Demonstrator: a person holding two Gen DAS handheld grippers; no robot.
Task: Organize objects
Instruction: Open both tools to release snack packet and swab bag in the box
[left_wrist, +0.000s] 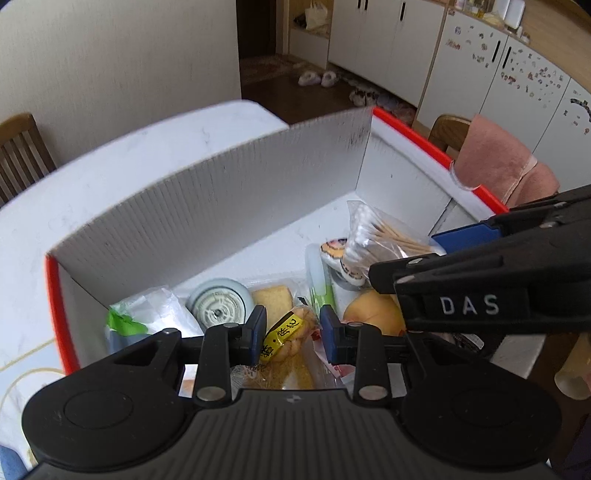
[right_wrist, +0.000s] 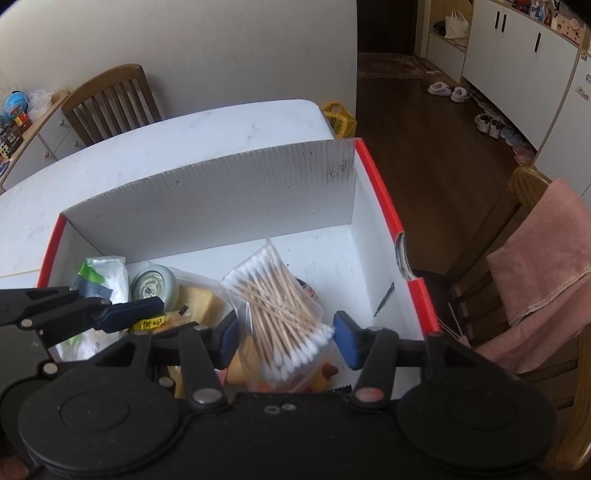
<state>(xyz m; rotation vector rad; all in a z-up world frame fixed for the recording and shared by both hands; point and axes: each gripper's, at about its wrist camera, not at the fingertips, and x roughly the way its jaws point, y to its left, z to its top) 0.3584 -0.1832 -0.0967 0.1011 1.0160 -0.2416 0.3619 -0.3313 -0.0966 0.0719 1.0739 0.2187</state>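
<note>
A: What is the left gripper (left_wrist: 293, 334) doing?

B: It is hanging over the near end of the white corrugated box with red rims (left_wrist: 207, 206), which is sitting on the white table (left_wrist: 122, 155). Its jaws are standing narrow, and a clear-wrapped twisted pastry with a yellow label (left_wrist: 284, 334) is lying between them, lower down in the box. I cannot tell whether the blue pads (left_wrist: 258, 325) are touching the wrapper.

A: And the right gripper (right_wrist: 286, 339)?

B: Its jaws are standing wider and are opening slightly. A clear plastic bag of wooden-stemmed cotton swabs (right_wrist: 280, 306) is sitting between them, its white-tipped end close to the right-hand pad (right_wrist: 347, 339). Whether that pad is pressing on the bag, I cannot tell.

A: What else is lying in the box?

B: Left of the left jaws, a round grey wheel-like disc (left_wrist: 219, 304) is lying beside a white plastic bag with green print (left_wrist: 144, 314). Just beyond the jaws is a pale yellow sponge-like block (left_wrist: 273, 301). To their right sits a rounded orange-yellow object (left_wrist: 373, 314), partly hidden under the right gripper.

A: Anything outside the box?

B: A pink towel (right_wrist: 546, 258) is hanging over a wooden chair (right_wrist: 524, 184), well right of the right jaws.
</note>
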